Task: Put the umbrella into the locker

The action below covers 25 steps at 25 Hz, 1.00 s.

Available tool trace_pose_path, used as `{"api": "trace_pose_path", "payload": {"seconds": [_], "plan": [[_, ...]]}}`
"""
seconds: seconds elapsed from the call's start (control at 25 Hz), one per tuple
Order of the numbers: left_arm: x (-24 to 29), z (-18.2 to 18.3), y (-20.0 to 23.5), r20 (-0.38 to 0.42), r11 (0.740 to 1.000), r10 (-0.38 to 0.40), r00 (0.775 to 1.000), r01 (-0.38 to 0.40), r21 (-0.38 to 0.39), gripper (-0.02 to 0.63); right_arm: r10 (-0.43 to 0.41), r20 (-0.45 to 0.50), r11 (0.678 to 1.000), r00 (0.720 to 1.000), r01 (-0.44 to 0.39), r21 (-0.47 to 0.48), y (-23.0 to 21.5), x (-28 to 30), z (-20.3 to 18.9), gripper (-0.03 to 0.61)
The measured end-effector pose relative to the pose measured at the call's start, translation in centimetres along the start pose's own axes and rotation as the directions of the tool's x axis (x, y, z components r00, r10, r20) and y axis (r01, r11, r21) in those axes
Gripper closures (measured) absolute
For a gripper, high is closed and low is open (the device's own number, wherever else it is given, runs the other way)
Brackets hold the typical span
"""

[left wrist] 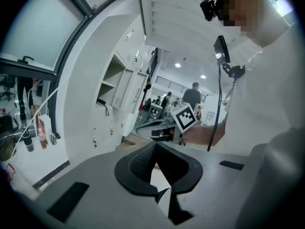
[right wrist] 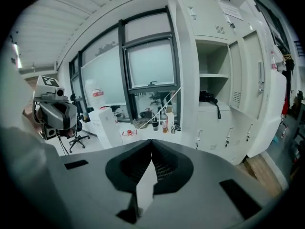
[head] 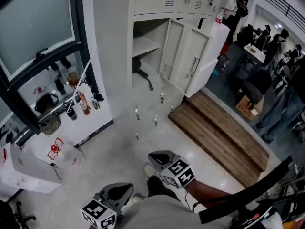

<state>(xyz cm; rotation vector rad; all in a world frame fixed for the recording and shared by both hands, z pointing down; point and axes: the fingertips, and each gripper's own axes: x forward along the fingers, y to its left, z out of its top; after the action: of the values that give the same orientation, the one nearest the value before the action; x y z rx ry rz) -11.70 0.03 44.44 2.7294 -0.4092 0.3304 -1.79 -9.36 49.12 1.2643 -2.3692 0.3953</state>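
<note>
The black umbrella [head: 141, 75] lies inside the open white locker [head: 116, 42], on the compartment floor under a shelf, its strap hanging over the front edge. The locker door [head: 191, 60] stands swung open to the right. Both grippers are low and close to the person's body, well back from the locker. My left gripper [head: 127, 189] is shut and empty; in its own view its jaws [left wrist: 155, 146] meet at the tips. My right gripper [head: 153, 156] is also shut with nothing held, jaws [right wrist: 151, 143] touching. The right gripper view shows the umbrella [right wrist: 208, 98] to the right of the window.
A wooden step [head: 220, 143] lies on the floor right of the locker. Bottles [head: 84, 105] stand on a low ledge under the window at left, beside a white box [head: 29, 167]. Keys [head: 137, 112] hang from lower locker doors. People and desks [head: 272, 42] fill the far right.
</note>
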Motion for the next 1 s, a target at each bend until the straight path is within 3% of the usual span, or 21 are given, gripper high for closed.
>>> {"api": "trace_pose_path", "payload": {"seconds": [0.48,1.0], "plan": [[-2.1,-1.7,0.8,-0.012,0.997,0.065,0.998,-0.065,-0.04,0.604,0.122,-0.006,0.988,0.992,-0.122,-0.09,5.2,1.5,1.2,0.563],[-1.6,-1.7,2.1,-0.015,0.995,0.075,0.997,-0.076,-0.071,0.604,0.146,-0.019,0.983,0.989,-0.147,-0.105,5.0,2.7,1.9,0.563]]}}
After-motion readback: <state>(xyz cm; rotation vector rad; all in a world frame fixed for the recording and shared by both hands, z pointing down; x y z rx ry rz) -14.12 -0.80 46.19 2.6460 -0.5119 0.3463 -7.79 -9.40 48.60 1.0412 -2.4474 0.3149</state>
